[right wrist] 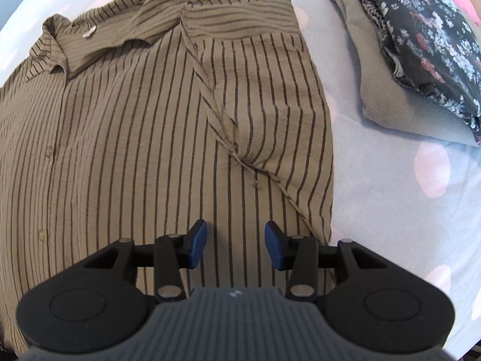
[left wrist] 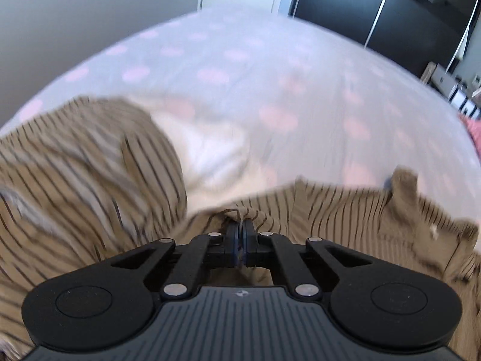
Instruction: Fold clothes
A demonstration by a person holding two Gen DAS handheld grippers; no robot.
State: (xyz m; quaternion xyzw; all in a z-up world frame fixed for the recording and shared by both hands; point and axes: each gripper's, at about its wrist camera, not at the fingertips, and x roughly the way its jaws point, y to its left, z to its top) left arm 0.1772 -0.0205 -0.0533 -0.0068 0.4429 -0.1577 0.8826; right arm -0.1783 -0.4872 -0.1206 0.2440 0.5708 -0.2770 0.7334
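At the bottom of the left wrist view, the left hand-held gripper (left wrist: 242,225) is clamped on a bunched edge of the one tan striped shirt (right wrist: 126,138). In the right wrist view, the right hand-held gripper (right wrist: 236,236) hangs with jaws apart over the cloth, holding nothing. The shirt lies flat on the bed (right wrist: 390,198), collar at upper left, long axis running bottom to top. Upper right, two folded garments are stacked: grey (right wrist: 390,96) under dark floral (right wrist: 427,33).
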